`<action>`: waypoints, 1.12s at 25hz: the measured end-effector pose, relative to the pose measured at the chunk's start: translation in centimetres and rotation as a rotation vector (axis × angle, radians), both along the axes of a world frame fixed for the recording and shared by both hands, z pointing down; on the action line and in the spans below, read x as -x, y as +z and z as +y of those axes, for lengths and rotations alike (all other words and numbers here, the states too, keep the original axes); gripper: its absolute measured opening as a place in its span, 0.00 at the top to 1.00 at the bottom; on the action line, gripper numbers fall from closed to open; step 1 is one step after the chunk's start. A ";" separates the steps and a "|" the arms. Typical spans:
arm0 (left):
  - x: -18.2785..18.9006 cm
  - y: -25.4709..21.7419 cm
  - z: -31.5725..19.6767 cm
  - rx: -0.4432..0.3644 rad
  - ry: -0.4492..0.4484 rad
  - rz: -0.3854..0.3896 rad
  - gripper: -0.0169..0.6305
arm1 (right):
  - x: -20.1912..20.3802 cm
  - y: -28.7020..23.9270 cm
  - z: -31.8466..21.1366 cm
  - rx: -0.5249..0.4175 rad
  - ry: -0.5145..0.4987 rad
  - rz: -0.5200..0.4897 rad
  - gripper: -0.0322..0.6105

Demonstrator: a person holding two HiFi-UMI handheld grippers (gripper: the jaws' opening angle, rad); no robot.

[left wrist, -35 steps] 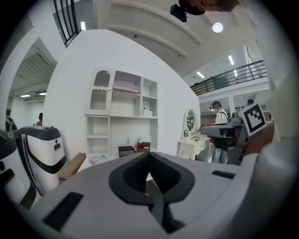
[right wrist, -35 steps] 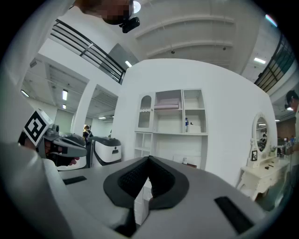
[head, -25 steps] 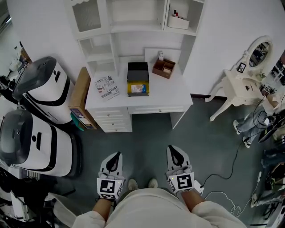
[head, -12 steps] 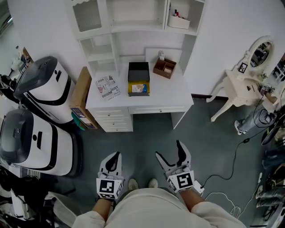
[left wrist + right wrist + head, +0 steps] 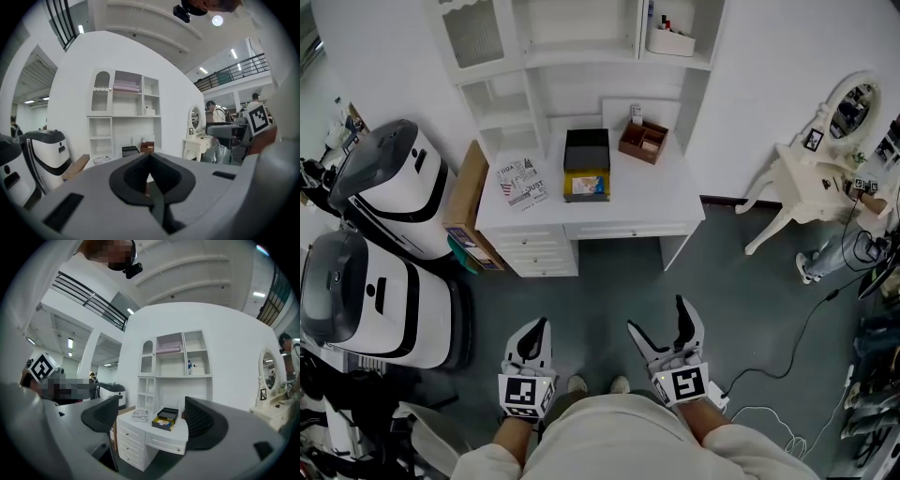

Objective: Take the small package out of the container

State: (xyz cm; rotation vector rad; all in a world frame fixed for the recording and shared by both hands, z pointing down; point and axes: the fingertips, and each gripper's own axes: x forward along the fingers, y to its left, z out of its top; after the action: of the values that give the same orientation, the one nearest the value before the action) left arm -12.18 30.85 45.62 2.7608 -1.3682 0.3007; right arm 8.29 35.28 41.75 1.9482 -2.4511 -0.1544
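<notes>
Shut a second ago, my right tongs (image 5: 659,321) have just been opening, empty; my left tongs (image 5: 534,330) are closed. The small yellow-and-blue package (image 5: 586,187) lies in the black container (image 5: 587,148), upper centre, well apart from both.

Holds both grippers low before the waist, side by side and apart, pointing ahead.

Carries left gripper (image 5: 539,328) tipped slightly down, left marker cube (image 5: 525,395) facing up over the wrist. Presses left jaws together along their whole length in the left gripper view (image 5: 150,161); grips nothing.

Carries right gripper (image 5: 656,317) level, right marker cube (image 5: 682,382) facing up. Has just been spreading the right jaws, now splayed wide in the right gripper view (image 5: 152,417); holds nothing between them.

Tucks forearms (image 5: 492,457) in pale sleeves close to the torso.
</notes>
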 end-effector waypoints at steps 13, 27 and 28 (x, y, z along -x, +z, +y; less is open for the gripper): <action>-2.0 2.1 -5.4 0.014 -0.018 -0.003 0.96 | -2.4 1.9 -6.0 0.011 -0.023 0.021 0.30; -2.9 2.4 -25.0 0.042 0.045 0.040 0.96 | -2.7 1.6 -23.9 0.067 0.044 0.056 0.30; -2.7 2.4 -26.3 0.045 0.047 0.042 0.96 | -2.5 1.4 -25.3 0.062 0.046 0.060 0.30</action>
State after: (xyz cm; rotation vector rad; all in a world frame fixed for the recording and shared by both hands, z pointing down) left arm -9.46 4.54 48.03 2.7495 -1.2728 0.2710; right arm 10.84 10.03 43.16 1.9438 -2.3436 -0.1328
